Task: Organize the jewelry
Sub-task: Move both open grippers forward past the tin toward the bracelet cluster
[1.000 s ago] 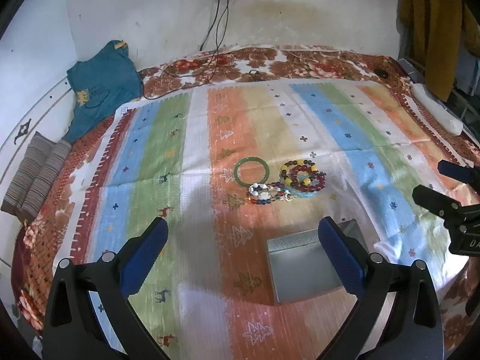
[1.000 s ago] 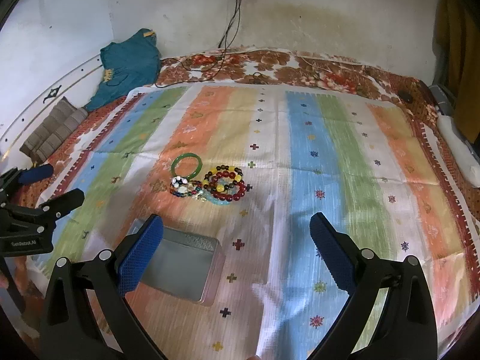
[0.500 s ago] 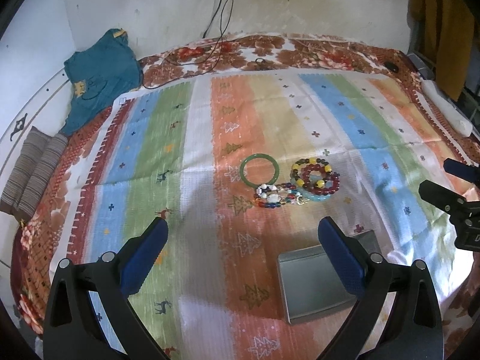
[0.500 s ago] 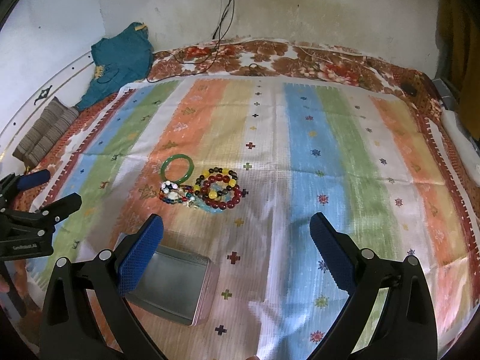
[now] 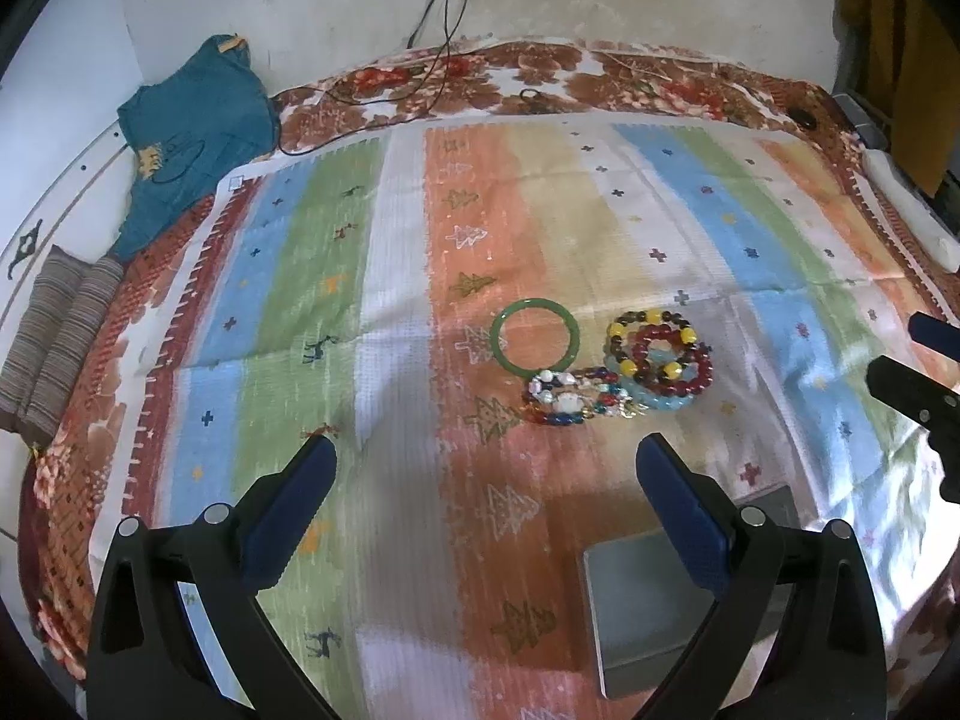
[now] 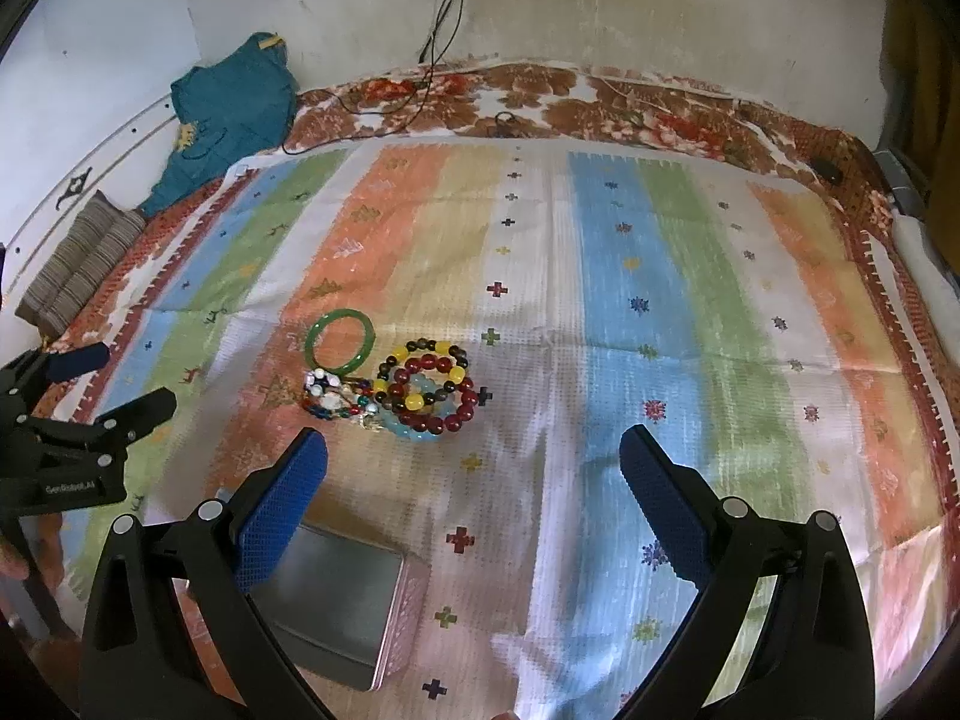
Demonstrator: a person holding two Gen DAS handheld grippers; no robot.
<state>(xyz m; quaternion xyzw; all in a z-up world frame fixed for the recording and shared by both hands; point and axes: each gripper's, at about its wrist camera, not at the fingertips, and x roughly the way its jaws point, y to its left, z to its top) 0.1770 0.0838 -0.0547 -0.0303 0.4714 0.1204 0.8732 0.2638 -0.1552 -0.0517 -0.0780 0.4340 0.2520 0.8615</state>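
A green bangle lies on the striped cloth mid-bed. Beside it sits a pile of beaded bracelets: dark red and yellow beads and a multicoloured strand. A grey metal tin rests nearer the front edge. My left gripper hovers open in front of the jewelry, tin at its right finger. My right gripper is open too, tin under its left finger. Each gripper shows in the other's view: the right gripper and the left gripper.
The striped cloth covers a floral bedspread. A teal garment and folded striped fabric lie at the far left. Cables hang down the back wall. A white object sits at the right edge.
Both grippers have moved forward and down toward the jewelry, which now looks larger and nearer. Both stay open. Nothing on the bed has shifted.
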